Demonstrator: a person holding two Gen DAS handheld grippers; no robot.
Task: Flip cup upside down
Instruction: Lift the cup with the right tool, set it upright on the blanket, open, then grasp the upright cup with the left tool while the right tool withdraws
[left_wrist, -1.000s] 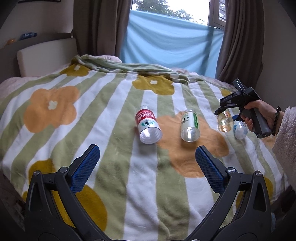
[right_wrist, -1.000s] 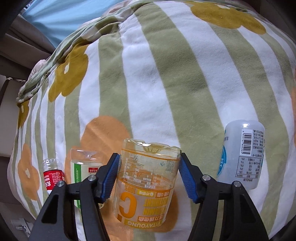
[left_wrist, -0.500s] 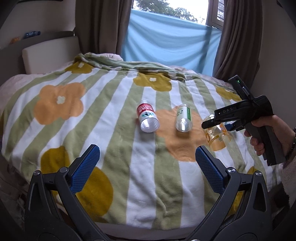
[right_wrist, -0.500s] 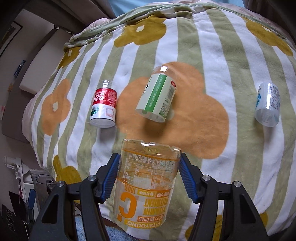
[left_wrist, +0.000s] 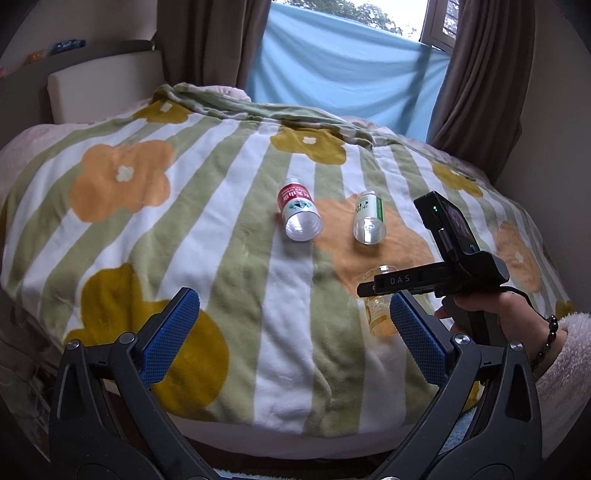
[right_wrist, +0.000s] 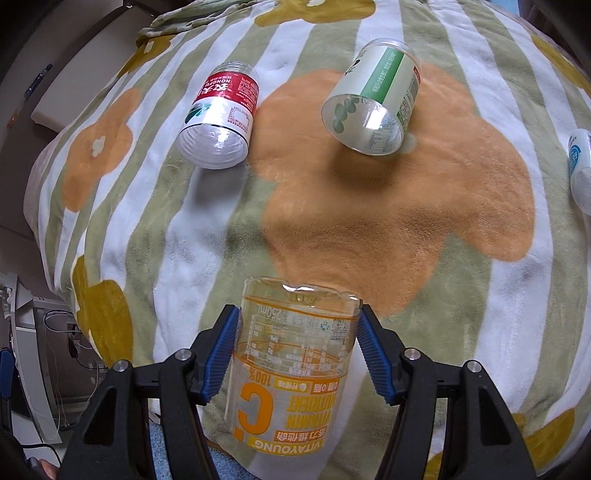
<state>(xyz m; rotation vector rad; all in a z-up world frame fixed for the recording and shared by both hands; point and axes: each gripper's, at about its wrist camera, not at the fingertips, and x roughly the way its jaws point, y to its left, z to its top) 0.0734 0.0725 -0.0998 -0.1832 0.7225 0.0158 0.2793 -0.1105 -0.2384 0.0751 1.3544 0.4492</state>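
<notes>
My right gripper (right_wrist: 297, 350) is shut on a clear cup with an orange "Vitamin C" label (right_wrist: 291, 373), held above the near part of the flowered blanket (right_wrist: 369, 229); its label reads upside down. In the left wrist view the same orange cup (left_wrist: 378, 310) hangs under the right gripper's black body (left_wrist: 436, 280). My left gripper (left_wrist: 291, 332) is open and empty, hovering over the bed's near edge. A red-label cup (right_wrist: 221, 114) and a green-label cup (right_wrist: 373, 99) lie on their sides further on.
A white-and-blue cup (right_wrist: 580, 170) lies on its side at the right edge of the bed. Both lying cups show in the left wrist view, red (left_wrist: 297, 210) and green (left_wrist: 367, 218). Curtains and a blue sheet (left_wrist: 351, 66) stand behind the bed.
My right gripper has carried the orange cup from beside the white-and-blue cup toward the bed's near edge. My left gripper has drawn back and stayed open.
</notes>
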